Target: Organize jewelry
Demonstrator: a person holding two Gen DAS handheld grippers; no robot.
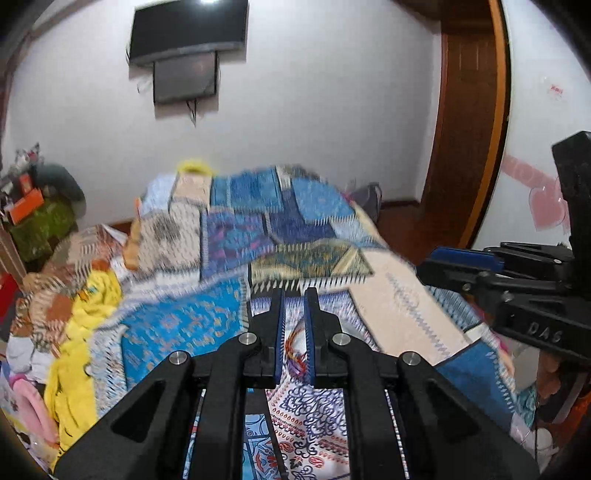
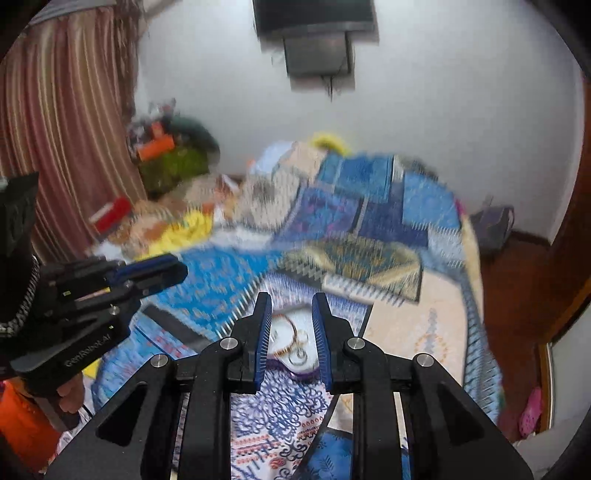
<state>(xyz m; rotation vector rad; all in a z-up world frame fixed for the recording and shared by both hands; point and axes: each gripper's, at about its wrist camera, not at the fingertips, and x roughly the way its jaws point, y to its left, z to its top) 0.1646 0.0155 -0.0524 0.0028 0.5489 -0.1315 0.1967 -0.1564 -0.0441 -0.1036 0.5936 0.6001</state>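
In the right wrist view, gold chains and rings [image 2: 291, 343] lie on a white dish [image 2: 301, 365] on the patterned bedspread, seen between the fingers of my right gripper [image 2: 291, 301], which is open and above them. In the left wrist view, my left gripper [image 1: 294, 293] has its jaws a narrow gap apart, with nothing between them; a colourful beaded piece [image 1: 295, 349] lies on the bedspread below the gap. Each gripper shows in the other's view: the right gripper [image 1: 461, 258] and the left gripper [image 2: 147, 269]. Both views are blurred.
The bed with a blue patchwork spread [image 1: 258, 229] fills the middle. Yellow cloth and piled clothes [image 1: 85, 314] lie to its left. A wall-mounted TV [image 1: 188, 29] hangs on the far wall, a wooden door [image 1: 465, 118] stands at right, a striped curtain [image 2: 62, 122] at left.
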